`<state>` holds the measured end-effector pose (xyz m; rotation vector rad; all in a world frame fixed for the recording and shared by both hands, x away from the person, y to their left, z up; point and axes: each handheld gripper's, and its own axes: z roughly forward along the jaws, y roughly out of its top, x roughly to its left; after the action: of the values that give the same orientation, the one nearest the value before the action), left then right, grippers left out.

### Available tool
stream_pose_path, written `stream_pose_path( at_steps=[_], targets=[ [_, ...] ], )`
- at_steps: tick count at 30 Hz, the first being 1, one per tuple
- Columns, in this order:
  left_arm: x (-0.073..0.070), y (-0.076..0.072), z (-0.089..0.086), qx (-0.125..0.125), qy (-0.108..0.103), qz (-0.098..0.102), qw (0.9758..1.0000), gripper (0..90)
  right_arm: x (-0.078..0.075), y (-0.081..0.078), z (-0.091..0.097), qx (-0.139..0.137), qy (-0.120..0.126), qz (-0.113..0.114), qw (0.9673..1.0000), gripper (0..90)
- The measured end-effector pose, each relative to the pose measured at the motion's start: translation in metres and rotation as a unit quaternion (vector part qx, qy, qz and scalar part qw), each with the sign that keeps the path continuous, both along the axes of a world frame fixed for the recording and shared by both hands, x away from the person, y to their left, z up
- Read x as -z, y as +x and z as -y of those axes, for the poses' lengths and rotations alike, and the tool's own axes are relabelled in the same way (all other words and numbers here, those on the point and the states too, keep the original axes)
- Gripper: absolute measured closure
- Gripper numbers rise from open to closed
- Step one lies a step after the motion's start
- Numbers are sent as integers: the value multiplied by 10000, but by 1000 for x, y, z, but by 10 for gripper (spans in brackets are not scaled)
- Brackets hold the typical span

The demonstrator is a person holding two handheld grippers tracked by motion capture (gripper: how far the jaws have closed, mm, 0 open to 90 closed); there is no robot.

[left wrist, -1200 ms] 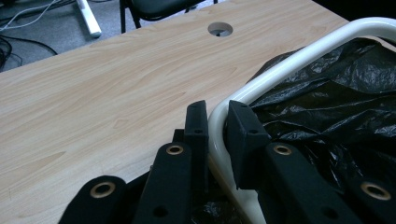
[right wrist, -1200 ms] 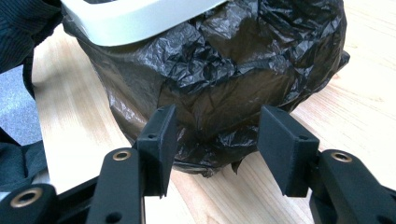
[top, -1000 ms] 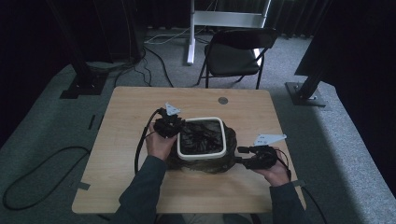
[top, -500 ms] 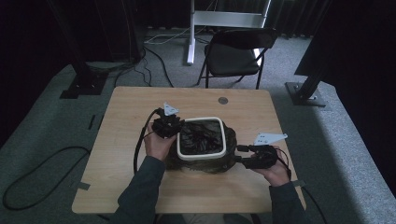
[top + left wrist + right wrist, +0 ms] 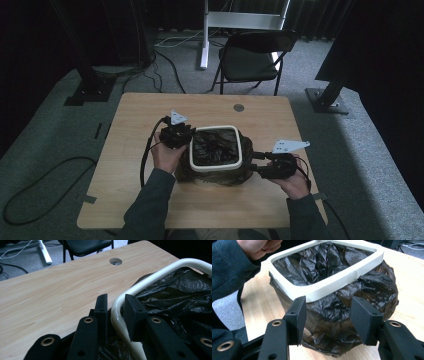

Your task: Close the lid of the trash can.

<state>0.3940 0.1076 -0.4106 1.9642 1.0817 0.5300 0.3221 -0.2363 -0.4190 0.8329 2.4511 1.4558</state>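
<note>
A small bin with a white rim (image 5: 239,150) and a black bag liner (image 5: 215,147) stands mid-table. My left gripper (image 5: 186,136) is at its far left corner. In the left gripper view the rim (image 5: 150,277) runs between the left gripper's (image 5: 116,298) jaws, which have just been opening; there is a gap on one side. My right gripper (image 5: 255,162) is open at the bin's right side. In the right gripper view the right gripper (image 5: 329,302) faces the bulging bag (image 5: 342,315) below the rim (image 5: 332,287), short of it.
The wooden table (image 5: 280,117) has a round cable hole (image 5: 238,107) near its far edge. A black folding chair (image 5: 250,55) stands behind the table. Cables trail from both grippers, and one loops on the floor at the left (image 5: 45,190).
Both hands and the bin stay nearly where they were. The left gripper's jaws stand a little wider around the rim.
</note>
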Motion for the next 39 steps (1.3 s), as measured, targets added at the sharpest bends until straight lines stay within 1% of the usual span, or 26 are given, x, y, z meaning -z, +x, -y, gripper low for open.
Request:
stream_pose_path(
  at_steps=[5,9,12,18,23,32,39],
  targets=[
    [3,0,5,8,33,-22,10000,741,-6,2,-4,60,90,44,9999,467],
    [5,0,5,10,54,-49,10000,741,-15,4,-8,105,134,134,9998,467],
    [7,0,5,4,74,-64,10000,741,-18,7,-11,136,187,157,9996,467],
    [7,0,5,7,77,-69,9999,741,-12,16,-23,197,107,79,9997,471],
    [7,0,5,17,79,-64,9999,741,-8,19,-23,222,74,7,9997,482],
    [7,-1,6,18,99,-59,9999,741,-3,20,-22,158,148,-84,9997,536],
    [7,-2,6,67,111,-7,9999,739,1,22,-20,96,265,-192,9994,592]
  ],
)
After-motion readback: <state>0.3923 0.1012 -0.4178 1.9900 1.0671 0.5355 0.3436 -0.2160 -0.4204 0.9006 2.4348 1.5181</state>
